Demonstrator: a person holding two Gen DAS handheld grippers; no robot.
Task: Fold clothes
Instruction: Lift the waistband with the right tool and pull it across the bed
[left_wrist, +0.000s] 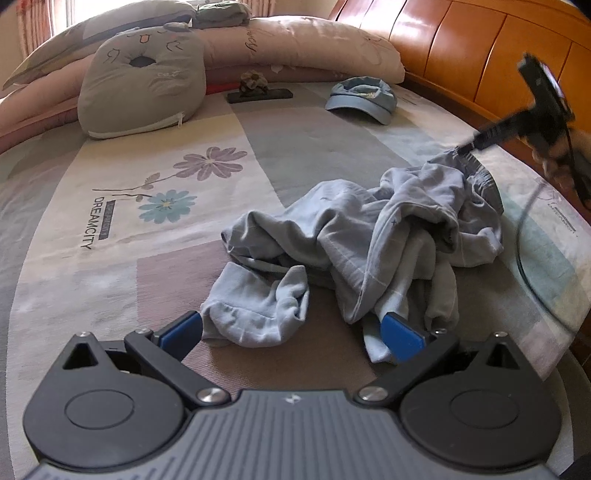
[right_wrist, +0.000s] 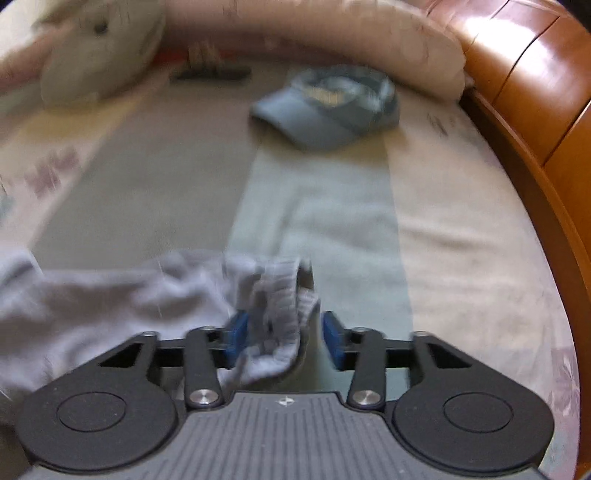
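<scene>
A crumpled pale blue garment (left_wrist: 373, 240) lies in a heap on the bed (left_wrist: 147, 229), toward its right side, on a patchwork sheet printed with flowers.

The left hand-held gripper (left_wrist: 291, 332) hangs low over the near edge of the heap with its jaws spread wide. A folded cuff end of the garment lies between the blue pads (left_wrist: 400, 338), but they do not press on it.

The right hand-held gripper (right_wrist: 284, 339) is at the far right end of the heap. Its view is blurred. The ribbed waistband (right_wrist: 280, 306) of the garment sits between its jaws, against the left pad, while a clear gap shows at the right pad, so the jaws stand parted and do not clamp the cloth.

Farther up the bed lie a blue cap (left_wrist: 362, 98), a grey cat cushion (left_wrist: 142, 85) and long pink pillows (left_wrist: 303, 48). An orange-brown wooden headboard (left_wrist: 461, 44) runs along the right.
</scene>
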